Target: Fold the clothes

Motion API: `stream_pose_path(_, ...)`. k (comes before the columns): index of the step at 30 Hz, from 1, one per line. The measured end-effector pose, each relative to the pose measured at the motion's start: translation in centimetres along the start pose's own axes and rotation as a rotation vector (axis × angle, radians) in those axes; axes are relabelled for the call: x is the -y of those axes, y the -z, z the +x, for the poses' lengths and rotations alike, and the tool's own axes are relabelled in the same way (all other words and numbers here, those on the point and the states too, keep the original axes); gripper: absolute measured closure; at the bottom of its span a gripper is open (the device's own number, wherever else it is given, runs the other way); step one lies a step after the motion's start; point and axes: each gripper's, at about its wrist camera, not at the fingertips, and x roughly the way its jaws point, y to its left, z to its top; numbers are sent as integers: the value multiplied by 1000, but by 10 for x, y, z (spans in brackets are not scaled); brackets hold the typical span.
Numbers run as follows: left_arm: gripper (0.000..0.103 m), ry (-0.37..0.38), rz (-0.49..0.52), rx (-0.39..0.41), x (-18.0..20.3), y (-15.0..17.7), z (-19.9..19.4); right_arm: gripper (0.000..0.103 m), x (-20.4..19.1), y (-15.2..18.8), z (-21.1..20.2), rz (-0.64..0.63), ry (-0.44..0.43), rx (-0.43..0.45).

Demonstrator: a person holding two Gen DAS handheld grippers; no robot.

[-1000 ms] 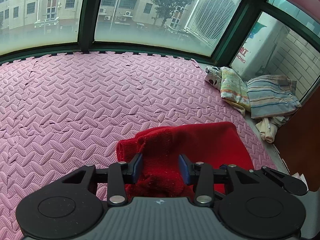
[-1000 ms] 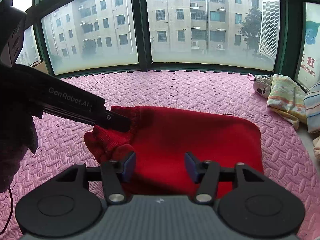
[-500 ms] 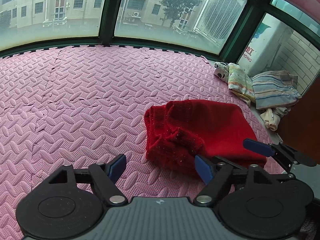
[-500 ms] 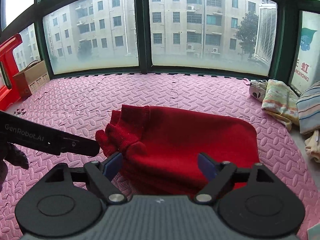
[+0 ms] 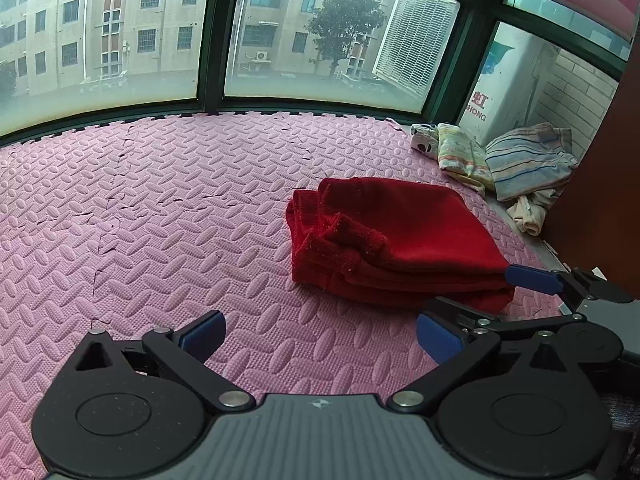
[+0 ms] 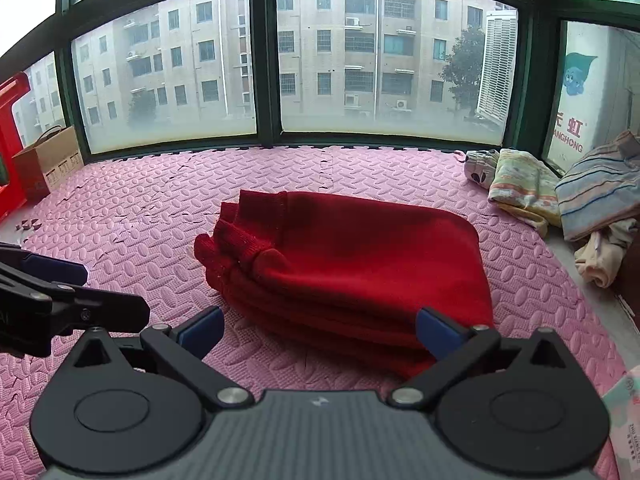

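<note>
The red sweater (image 6: 352, 264) lies folded on the pink foam mat (image 5: 160, 208). Both the left gripper (image 5: 320, 334) and right gripper (image 6: 318, 332) gape wide, holding nothing. A cardboard box (image 6: 48, 162) sits by the window; its contents can't be made out.

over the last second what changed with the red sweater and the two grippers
The left gripper let go of the red sweater: a second ago its fingers were closed in on the sleeve end; now they are wide open and pulled back off the garment. The right gripper also opened wider and drew back. The sweater settled into a folded stack on the pink mat. The pile of other clothes stayed put.
</note>
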Motion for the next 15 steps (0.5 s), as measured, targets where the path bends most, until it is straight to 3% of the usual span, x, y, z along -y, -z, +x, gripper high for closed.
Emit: stream_pose_path(15,0,-54,19,-2,5,31,-15,0,-8,30,-16,63,81,-20)
